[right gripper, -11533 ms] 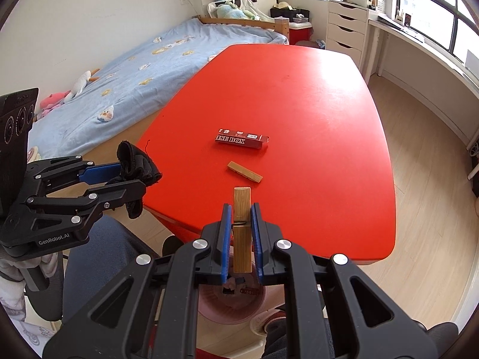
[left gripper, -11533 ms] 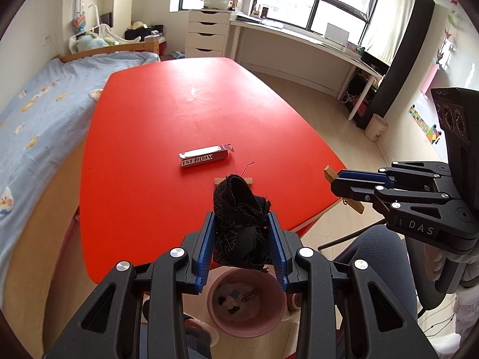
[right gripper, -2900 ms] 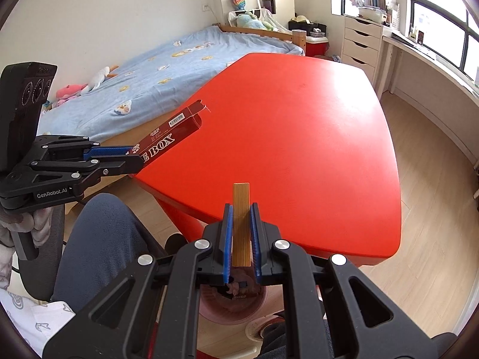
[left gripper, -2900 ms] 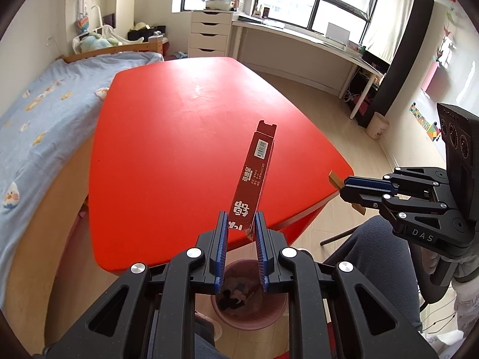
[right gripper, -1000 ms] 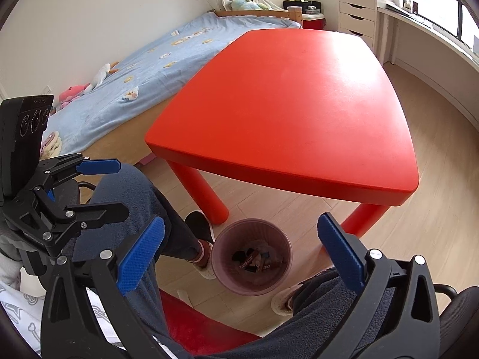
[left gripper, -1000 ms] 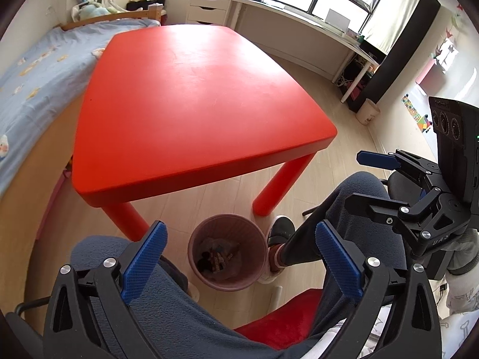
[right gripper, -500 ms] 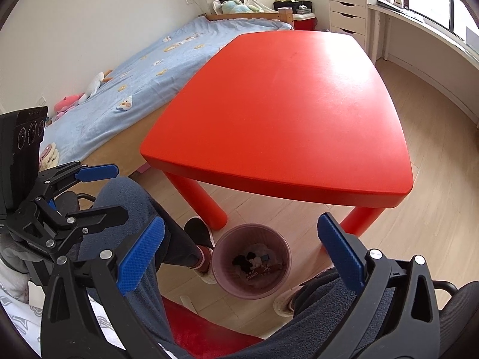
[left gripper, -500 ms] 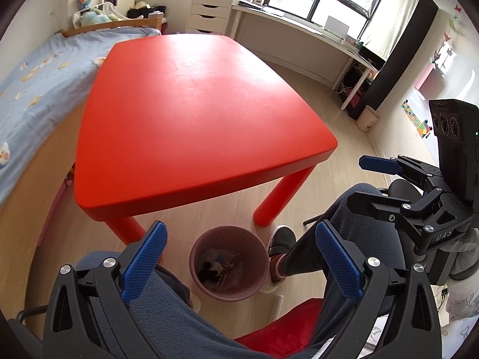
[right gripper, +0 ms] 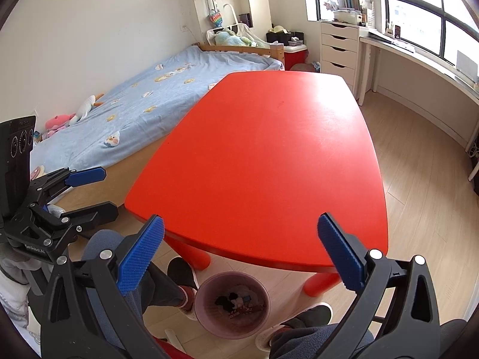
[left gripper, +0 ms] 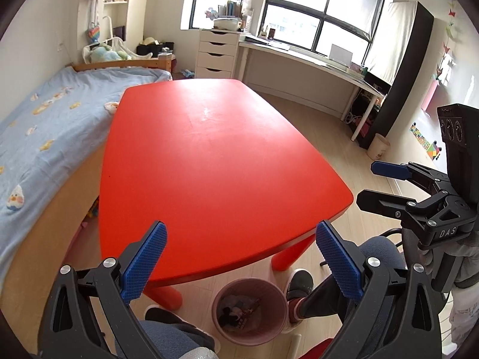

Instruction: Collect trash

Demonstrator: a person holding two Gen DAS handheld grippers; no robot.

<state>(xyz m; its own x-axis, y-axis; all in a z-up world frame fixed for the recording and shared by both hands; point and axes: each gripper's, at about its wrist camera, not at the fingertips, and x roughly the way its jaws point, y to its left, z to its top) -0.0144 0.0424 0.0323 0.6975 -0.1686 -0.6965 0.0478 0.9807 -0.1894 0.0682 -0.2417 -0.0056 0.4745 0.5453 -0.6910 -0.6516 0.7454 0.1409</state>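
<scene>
Showing the seated person's 2 hand-held tools above the near edge of a glossy red plastic table (left gripper: 215, 155), whose top carries nothing in either view. The left gripper (left gripper: 242, 260) has its blue ribbed pads (left gripper: 143, 257) spread wide and holds nothing; the right gripper (right gripper: 239, 257) is likewise spread wide and empty. Each tool also appears in the other's view (the left one at the left margin of the right wrist view, the right one at the right margin of the left wrist view), and there too the jaws stand apart. The round pink plastic waste bin (right gripper: 209, 326) stands on the pale wooden floor (right gripper: 419, 209) just under the near table edge, between the person's shoes, presumably so that items lifted from the top can be dropped straight down. Inside lie dark scraps and a red carton (right gripper: 247, 309), the collected trash. Judged from the bare tabletop, the collecting appears complete; both tools hang near the bin, pointing out across the table toward its far end.
</scene>
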